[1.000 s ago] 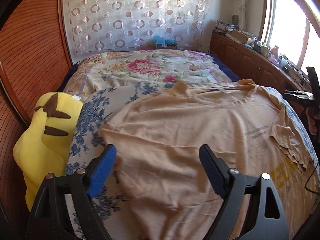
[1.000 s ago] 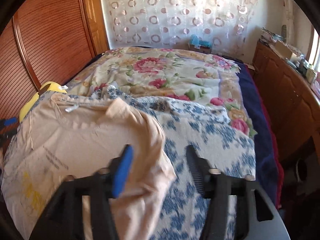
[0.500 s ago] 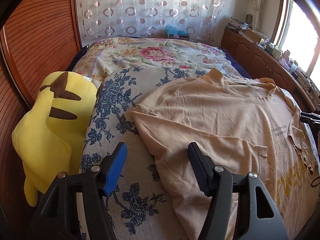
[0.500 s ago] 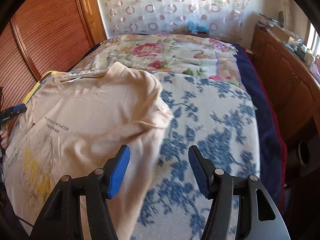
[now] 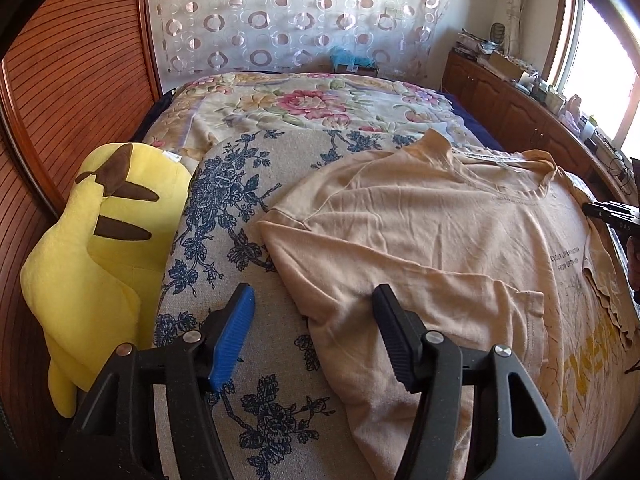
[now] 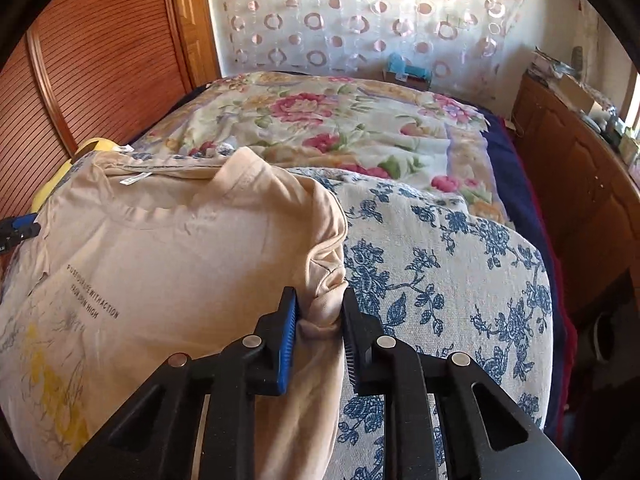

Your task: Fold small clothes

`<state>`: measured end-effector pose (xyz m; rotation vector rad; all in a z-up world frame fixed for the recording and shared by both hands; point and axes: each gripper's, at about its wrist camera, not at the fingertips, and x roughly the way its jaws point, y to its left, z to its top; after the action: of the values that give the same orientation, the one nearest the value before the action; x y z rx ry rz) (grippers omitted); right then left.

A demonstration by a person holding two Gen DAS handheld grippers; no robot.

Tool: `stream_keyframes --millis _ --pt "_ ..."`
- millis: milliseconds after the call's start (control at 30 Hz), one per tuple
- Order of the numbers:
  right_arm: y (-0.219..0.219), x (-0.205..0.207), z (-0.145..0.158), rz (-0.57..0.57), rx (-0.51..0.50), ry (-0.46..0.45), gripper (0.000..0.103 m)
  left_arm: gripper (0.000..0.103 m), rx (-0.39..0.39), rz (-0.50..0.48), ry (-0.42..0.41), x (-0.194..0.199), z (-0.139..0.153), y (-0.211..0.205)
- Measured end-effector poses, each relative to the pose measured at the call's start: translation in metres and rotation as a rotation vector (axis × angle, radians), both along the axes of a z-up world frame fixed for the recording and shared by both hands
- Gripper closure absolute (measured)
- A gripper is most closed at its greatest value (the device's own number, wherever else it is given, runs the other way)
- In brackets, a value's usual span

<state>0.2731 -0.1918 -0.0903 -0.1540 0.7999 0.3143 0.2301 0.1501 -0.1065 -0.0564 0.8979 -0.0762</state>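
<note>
Bed w/ blue-floral cover (image 5: 224, 216): you're working on it, beige T-shirt (image 5: 432, 232) lying spread across it, print side up, collar toward the far floral quilt (image 5: 304, 104). Left third of shirt is looking already folded over onto the body, w/ its sleeve lying on top. Yellow plush (image 5: 100, 248) sitting at bed's left edge, apart from shirt, not in play.

Step in hand, by my read: you're doing the right-side fold. Right gripper (image 6: 318, 320) is clamping down on the bunched right sleeve/shoulder fabric; cloth is filling the narrow gap between its pads, so grip approx. secured.

Left gripper (image 5: 312, 320) is hanging wide apart, nothing in it, hovering over the shirt's folded left edge; one finger is over bare cover, the other over fabric.

Next move prob. calls for: lifting the pinched sleeve and carrying it inward across the chest, keeping the side edge straight. Left could be pinning the body so it isn't dragging. Lower hem isn't in view; can't tell its state.
</note>
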Motion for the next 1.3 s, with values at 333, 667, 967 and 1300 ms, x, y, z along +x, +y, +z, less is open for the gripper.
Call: stream_keyframes --millis 333,667,967,1300 --pt "0.000 -0.007 0.003 0.000 -0.006 0.001 0.081 0.063 -0.031 -0.001 -0.006 0.011 0.002 0.005" --pt "0.004 -0.007 0.006 0.001 -0.034 -0.001 0.078 0.061 -0.017 -0.009 0.004 0.024 0.002 0.005" --pt "-0.001 -0.007 0.004 0.000 -0.031 -0.021 0.064 0.075 -0.026 -0.017 -0.010 0.024 0.002 0.007" --pt "0.001 -0.014 0.013 0.043 -0.051 -0.010 0.095 0.098 -0.093 -0.028 -0.113 0.005 0.028 -0.001"
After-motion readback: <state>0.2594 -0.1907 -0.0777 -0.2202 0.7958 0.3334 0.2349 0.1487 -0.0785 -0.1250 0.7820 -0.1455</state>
